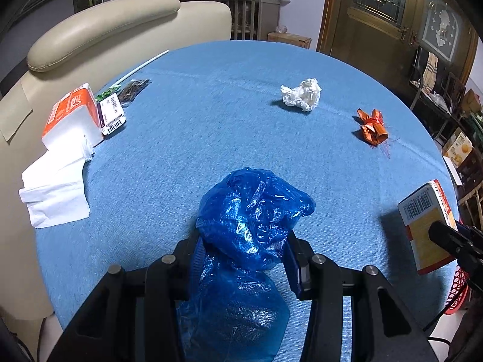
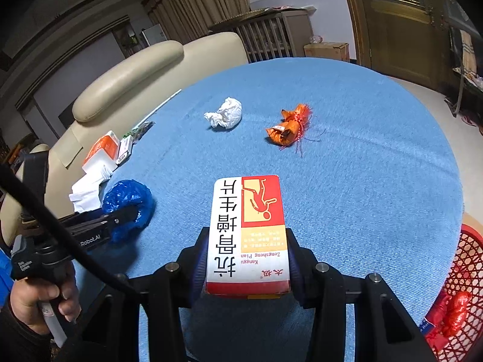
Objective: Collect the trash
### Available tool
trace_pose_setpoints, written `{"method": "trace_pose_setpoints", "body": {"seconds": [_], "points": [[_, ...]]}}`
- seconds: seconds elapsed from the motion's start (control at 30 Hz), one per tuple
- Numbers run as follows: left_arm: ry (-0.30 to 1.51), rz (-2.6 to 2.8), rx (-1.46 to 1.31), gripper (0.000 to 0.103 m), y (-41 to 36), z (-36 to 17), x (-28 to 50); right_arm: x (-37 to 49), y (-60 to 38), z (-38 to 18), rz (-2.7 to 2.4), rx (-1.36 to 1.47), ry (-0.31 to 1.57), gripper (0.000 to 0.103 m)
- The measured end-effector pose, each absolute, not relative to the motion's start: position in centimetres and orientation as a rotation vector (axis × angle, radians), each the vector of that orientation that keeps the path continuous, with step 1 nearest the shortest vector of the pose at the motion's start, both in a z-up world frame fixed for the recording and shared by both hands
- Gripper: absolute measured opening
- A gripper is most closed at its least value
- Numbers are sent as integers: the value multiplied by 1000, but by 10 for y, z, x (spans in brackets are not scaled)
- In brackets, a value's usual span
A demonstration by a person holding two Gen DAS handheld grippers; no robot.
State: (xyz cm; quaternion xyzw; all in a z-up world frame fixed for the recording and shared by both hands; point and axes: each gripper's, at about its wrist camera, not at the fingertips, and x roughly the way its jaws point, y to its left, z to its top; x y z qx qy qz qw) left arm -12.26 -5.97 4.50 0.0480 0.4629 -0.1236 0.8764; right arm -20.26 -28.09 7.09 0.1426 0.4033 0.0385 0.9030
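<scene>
My left gripper [image 1: 244, 250] is shut on a crumpled blue plastic bag [image 1: 256, 211] just above the blue tablecloth [image 1: 211, 120]; it also shows in the right wrist view [image 2: 128, 202]. My right gripper [image 2: 246, 259] is shut on a red, white and yellow medicine box [image 2: 247, 232], held above the table; the box shows in the left wrist view [image 1: 427, 223] at the right edge. A crumpled white tissue [image 1: 302, 93] [image 2: 226, 113] and an orange wrapper with red string [image 1: 372, 126] [image 2: 288, 128] lie farther out on the table.
A red mesh basket [image 2: 462, 286] with red trash inside stands off the table's right edge. A tissue pack with loose tissues [image 1: 71, 114], a small labelled box [image 1: 111, 113] and a thin white rod [image 1: 142, 65] lie at the left edge. A beige sofa [image 1: 105, 24] stands behind.
</scene>
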Motion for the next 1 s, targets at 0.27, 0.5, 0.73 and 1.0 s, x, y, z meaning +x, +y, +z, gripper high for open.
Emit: {"method": "trace_pose_setpoints", "body": {"seconds": [0.27, 0.5, 0.73, 1.0], "points": [[948, -294, 95, 48, -72, 49, -126, -212, -282, 85, 49, 293, 811, 49], [934, -317, 93, 48, -83, 55, -128, -217, -283, 93, 32, 294, 799, 48], [930, -319, 103, 48, -90, 58, -129, -219, -282, 101, 33, 302, 781, 48], [925, -302, 107, 48, -91, 60, -132, -222, -283, 104, 40, 318, 762, 48]]}}
